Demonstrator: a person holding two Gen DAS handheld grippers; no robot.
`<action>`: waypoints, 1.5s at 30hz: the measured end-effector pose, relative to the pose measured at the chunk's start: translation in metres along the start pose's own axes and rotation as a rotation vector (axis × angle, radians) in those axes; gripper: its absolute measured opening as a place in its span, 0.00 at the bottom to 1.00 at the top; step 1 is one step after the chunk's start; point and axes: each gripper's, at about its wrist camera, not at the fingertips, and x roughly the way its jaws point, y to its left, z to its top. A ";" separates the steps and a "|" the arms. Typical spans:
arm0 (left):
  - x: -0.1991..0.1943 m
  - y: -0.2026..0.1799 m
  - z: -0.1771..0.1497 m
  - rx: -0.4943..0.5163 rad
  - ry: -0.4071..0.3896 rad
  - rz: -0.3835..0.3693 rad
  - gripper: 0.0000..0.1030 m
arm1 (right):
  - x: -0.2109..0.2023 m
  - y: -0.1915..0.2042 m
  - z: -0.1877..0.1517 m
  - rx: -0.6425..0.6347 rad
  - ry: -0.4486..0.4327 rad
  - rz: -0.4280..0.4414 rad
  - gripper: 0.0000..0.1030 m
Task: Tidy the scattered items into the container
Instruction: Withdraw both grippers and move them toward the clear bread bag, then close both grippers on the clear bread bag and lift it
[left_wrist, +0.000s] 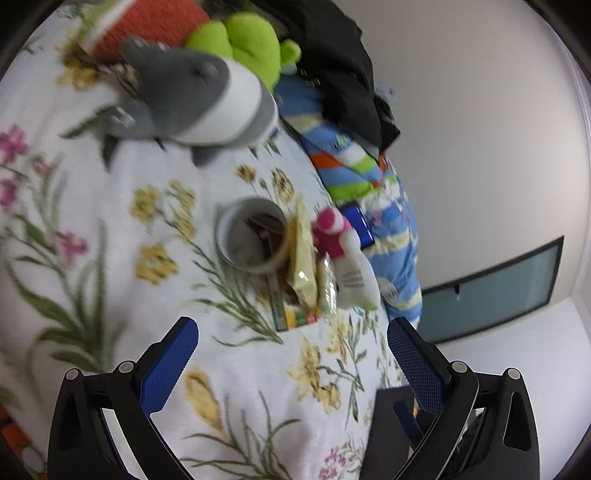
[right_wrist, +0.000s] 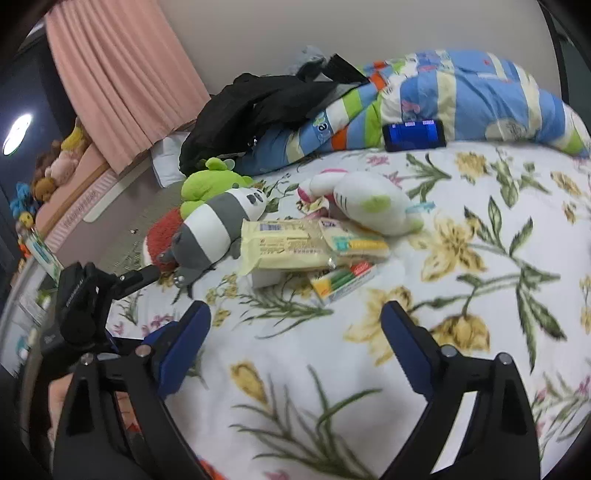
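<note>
**Both grippers open over the bed, items scattered around the cup**

Left gripper (left_wrist: 291, 345): jaws spread wide, nothing between them, held above the flowered bedspread (left_wrist: 122, 295). Right gripper (right_wrist: 295, 325): jaws likewise wide apart and empty, over the same bedspread.

Container: a round white cup (left_wrist: 253, 236) standing on the bed ahead of the left gripper, mouth open; a few dark items lie inside, too blurred to identify.

Scattered items, left wrist view: a yellow snack packet (left_wrist: 303, 262) leans against the cup's rim; a second clear-wrapped packet (left_wrist: 327, 286) sits just beside it; a box of coloured pens (left_wrist: 295, 315) lies under the packets, nearest the gripper. A white plush cat (left_wrist: 352, 266) with pink bow touches the packets on the far side. A grey and white striped plush (left_wrist: 207, 99) lies well apart from the cup, with a green plush (left_wrist: 251, 44) and a red plush (left_wrist: 147, 26) behind it.

Right wrist view: same cluster, the packets (right_wrist: 284, 245) stacked between striped plush and cat, pen box (right_wrist: 345, 280) in front.

Background: a phone (right_wrist: 413, 134) with lit blue screen rests against a striped blue quilt (right_wrist: 472, 88); a black garment (right_wrist: 258, 110) is draped over the quilt
</note>
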 end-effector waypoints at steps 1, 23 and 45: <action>0.006 -0.002 0.000 -0.002 0.014 -0.011 0.99 | 0.004 0.001 0.000 -0.023 -0.004 -0.013 0.88; 0.138 -0.049 0.012 -0.055 0.166 -0.172 0.76 | 0.088 -0.042 0.015 -0.218 -0.043 -0.053 0.73; 0.196 -0.043 0.014 -0.115 0.205 -0.109 0.71 | 0.138 -0.047 0.024 -0.367 -0.052 -0.048 0.58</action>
